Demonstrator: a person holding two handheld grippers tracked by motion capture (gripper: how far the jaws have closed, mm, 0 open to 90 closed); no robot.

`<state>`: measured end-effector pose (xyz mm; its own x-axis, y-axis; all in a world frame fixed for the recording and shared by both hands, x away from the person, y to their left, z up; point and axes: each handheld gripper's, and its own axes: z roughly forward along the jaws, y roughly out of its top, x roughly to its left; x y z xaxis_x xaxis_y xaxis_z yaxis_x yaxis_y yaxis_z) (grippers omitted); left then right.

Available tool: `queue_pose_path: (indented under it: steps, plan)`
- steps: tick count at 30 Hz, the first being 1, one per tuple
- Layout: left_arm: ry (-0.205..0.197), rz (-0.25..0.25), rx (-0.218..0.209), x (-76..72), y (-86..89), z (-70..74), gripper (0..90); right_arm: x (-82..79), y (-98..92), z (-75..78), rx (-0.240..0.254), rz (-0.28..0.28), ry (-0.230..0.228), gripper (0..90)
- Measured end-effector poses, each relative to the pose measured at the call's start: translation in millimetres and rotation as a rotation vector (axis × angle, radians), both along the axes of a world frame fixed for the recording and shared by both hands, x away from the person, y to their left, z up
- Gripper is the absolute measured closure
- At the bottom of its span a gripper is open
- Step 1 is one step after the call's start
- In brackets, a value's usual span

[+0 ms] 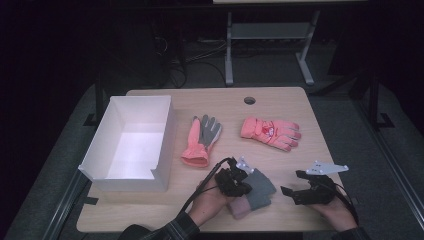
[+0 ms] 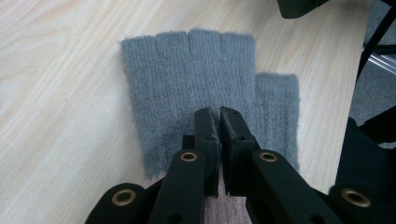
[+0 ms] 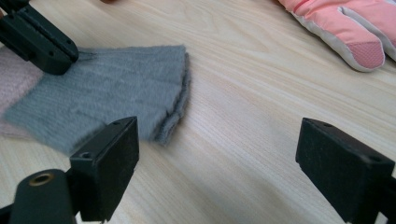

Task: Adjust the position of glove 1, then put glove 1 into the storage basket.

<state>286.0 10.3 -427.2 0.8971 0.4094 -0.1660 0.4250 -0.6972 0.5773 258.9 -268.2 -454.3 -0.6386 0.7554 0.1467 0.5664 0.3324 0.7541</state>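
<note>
Grey knit glove (image 2: 196, 88) lies flat on table (image 1: 280, 100), pinched by left gripper (image 2: 219, 114) (jaws nearly together); right gripper (image 3: 217, 154) spread wide, holding nothing.

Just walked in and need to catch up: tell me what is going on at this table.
A person works two handheld grippers over a light wooden table. The left gripper is shut, pinching the grey knitted fingerless glove near its pink cuff. The right gripper hangs open beside that glove, holding nothing. Two salmon-pink padded gloves lie farther back, next to an empty white cardboard box.
</note>
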Motion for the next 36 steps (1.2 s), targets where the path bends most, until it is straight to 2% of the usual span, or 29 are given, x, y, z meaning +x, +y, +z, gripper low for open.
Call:
queue_pose_path:
  steps: [1,3,4,6,7,8,9,10,11,13,14,16,18,22,27,28,29,33,34,35,36]
  plan:
    - [-0.003,-0.005,0.000,0.5,0.0,-0.4,83.5,0.2,-0.4,-0.3,-0.001,0.001,-0.003,13.2]
    - [-0.003,-0.006,-0.012,2.0,0.8,-0.3,67.8,0.0,-0.5,-0.1,0.001,0.001,-0.002,13.2]
    - [-0.007,0.000,-0.026,2.9,1.6,0.0,67.8,0.0,-0.4,0.0,0.002,0.002,-0.001,13.2]
    - [-0.018,0.001,-0.043,6.3,3.8,0.5,52.4,-0.2,0.0,0.1,-0.001,0.002,-0.002,13.2]
    - [-0.021,-0.008,-0.041,9.0,5.9,-0.3,40.3,-0.1,0.3,0.2,-0.003,0.006,-0.006,13.2]
    - [-0.021,-0.008,-0.041,9.0,5.9,-0.3,34.3,-0.1,0.3,0.2,-0.003,0.006,-0.006,13.2]
    - [-0.024,-0.004,-0.041,10.5,6.5,-2.5,34.3,0.1,0.5,0.1,-0.004,0.008,-0.007,13.2]
    - [-0.032,-0.002,-0.041,11.4,7.0,-4.0,27.3,0.3,0.9,0.2,-0.006,0.009,-0.006,13.2]
    - [-0.035,0.000,-0.037,12.3,7.1,-5.5,24.0,0.4,1.2,0.1,-0.007,0.010,-0.007,13.2]
    - [-0.026,0.012,-0.055,14.2,6.4,-10.7,20.3,0.4,2.0,0.3,-0.007,0.007,-0.001,13.2]
    - [-0.021,-0.007,-0.036,17.0,5.9,-15.3,18.1,0.8,2.3,0.1,-0.006,0.006,-0.002,13.2]
    - [-0.008,0.009,-0.046,16.0,3.4,-18.6,17.6,0.7,2.3,0.0,-0.007,0.006,-0.001,13.2]
    - [0.003,-0.001,-0.022,15.6,0.9,-23.0,16.7,0.7,1.7,-0.1,-0.009,0.007,-0.001,13.2]
    - [0.004,-0.009,0.003,14.9,-1.4,-28.9,15.5,0.5,1.3,0.3,-0.007,0.008,-0.005,13.2]
    - [-0.004,-0.008,-0.001,13.1,-2.1,-32.3,15.5,1.1,2.4,0.2,-0.008,0.010,-0.004,13.2]
    - [-0.008,-0.015,-0.003,12.3,-2.3,-32.1,21.3,1.5,2.4,0.0,-0.011,0.013,-0.009,13.2]
    - [-0.004,-0.030,-0.001,11.9,-2.1,-31.0,21.3,1.5,2.4,0.0,-0.011,0.013,-0.009,13.2]
    - [0.000,-0.040,0.003,10.5,-2.8,-29.2,31.9,1.1,2.6,0.1,-0.014,0.016,-0.010,13.2]
    - [0.012,-0.045,-0.001,10.5,-3.0,-28.7,39.3,1.1,2.7,0.0,-0.013,0.014,-0.009,13.2]
    - [0.019,-0.046,-0.003,10.2,-3.4,-28.3,39.3,1.1,2.7,0.0,-0.013,0.014,-0.009,13.2]
    - [0.035,-0.060,-0.010,10.5,-3.5,-28.0,46.7,1.1,2.8,0.0,-0.015,0.016,-0.011,13.2]
